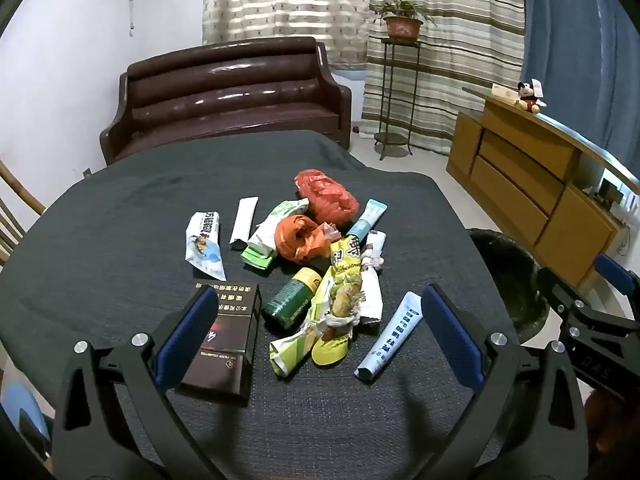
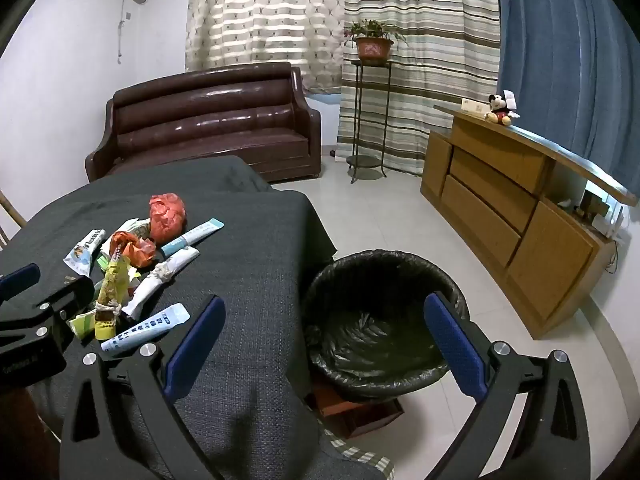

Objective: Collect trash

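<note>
Trash pile [image 1: 312,264] sits mid-table on the dark cloth [image 1: 120,216], nothing picked up. In the left wrist view: red bag [image 1: 326,196] at 12 o'clock of the pile, orange bag [image 1: 298,240] touching just below it, green-white wrapper [image 1: 272,236] at its 9, white sachet [image 1: 244,222] and blue-white wrapper [image 1: 204,244] further out at 9. Green can [image 1: 292,296] lies on its side at pile centre, yellow chestnut packet [image 1: 336,308] right beside it. Dark cigarette box [image 1: 228,340] at 7 o'clock, partly behind the left finger pad. Blue-white tube [image 1: 390,336] at 5 o'clock, teal tube [image 1: 368,216] at 1.

Left gripper [image 1: 316,332]: jaws wide, nothing between the pads, hovering over the near edge of the pile, tilted down.

Right gripper [image 2: 324,344]: jaws wide, nothing held, above the table edge and the bin [image 2: 384,320]. Bin has a black liner, stands on the floor at 3 o'clock of the table, just beside it.

Background: brown sofa [image 1: 224,92] at 12, plant stand [image 1: 400,80] at 1, wooden sideboard [image 1: 532,184] at 2–3.
</note>
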### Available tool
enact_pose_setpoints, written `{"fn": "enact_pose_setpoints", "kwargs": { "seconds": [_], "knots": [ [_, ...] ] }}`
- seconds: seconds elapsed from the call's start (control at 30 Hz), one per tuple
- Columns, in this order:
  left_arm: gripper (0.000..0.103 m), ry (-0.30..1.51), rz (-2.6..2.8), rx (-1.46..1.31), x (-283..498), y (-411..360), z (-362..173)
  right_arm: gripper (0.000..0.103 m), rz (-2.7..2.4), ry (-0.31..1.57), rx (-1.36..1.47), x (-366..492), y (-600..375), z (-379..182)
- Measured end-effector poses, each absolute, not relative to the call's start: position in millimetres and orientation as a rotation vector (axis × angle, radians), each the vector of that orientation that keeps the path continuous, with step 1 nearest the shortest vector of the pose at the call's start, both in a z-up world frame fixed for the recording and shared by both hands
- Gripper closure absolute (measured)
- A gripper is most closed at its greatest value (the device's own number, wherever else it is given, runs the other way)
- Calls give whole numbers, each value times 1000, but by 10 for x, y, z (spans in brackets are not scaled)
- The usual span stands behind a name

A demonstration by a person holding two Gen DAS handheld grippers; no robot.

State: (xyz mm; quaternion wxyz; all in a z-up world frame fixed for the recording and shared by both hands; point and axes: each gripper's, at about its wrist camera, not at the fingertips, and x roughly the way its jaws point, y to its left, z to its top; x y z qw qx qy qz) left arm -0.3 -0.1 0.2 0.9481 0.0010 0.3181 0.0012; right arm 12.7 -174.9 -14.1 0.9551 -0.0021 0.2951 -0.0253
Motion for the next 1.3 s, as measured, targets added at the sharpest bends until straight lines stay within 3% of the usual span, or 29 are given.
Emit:
{"fn": "enact_pose_setpoints", "kwargs": {
  "seconds": [1.3],
  "knots": [
    [4,643,14,5,-3,32,19,6,-52,602,-1,128,-1770,-151]
  ]
}}
